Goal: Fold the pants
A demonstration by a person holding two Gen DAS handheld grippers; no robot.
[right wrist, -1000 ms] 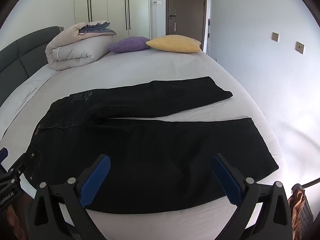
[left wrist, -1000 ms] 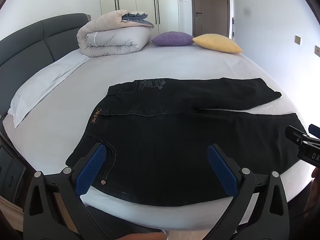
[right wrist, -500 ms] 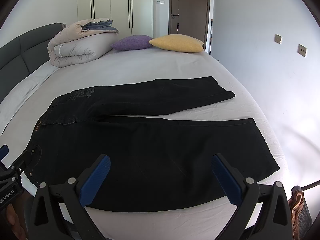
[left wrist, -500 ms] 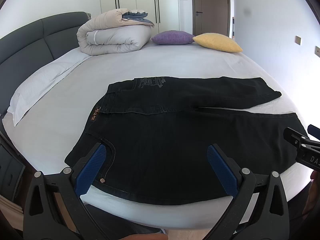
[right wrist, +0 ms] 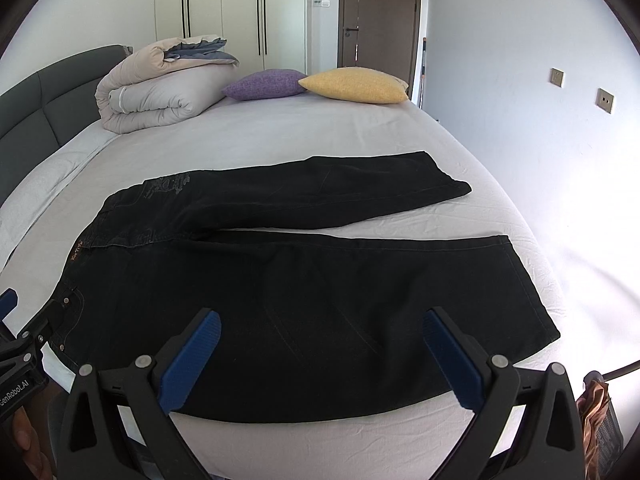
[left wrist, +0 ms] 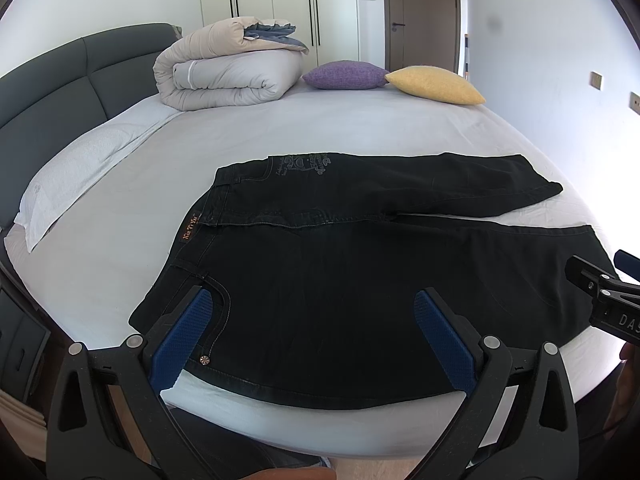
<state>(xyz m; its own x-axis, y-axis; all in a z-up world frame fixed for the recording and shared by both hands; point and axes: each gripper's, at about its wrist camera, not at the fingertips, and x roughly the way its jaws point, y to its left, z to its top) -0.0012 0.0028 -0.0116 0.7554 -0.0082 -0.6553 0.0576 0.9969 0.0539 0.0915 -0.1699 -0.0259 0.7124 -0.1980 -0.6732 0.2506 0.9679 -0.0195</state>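
Note:
Black pants (left wrist: 360, 264) lie flat on the bed, waist to the left, both legs stretched to the right; they also show in the right wrist view (right wrist: 304, 280). The far leg angles away from the near leg. My left gripper (left wrist: 316, 300) is open and empty above the waist end near the front bed edge. My right gripper (right wrist: 320, 320) is open and empty above the near leg. Each gripper shows at the edge of the other's view.
The white-sheeted bed (left wrist: 280, 132) has a grey headboard (left wrist: 60, 80) at left. A rolled duvet (left wrist: 228, 76), a purple cushion (left wrist: 344, 75) and a yellow cushion (left wrist: 436, 85) lie at the far end. Wardrobe doors and a brown door stand behind.
Both grippers have drawn back and risen slightly from the pants. The pants have not moved.

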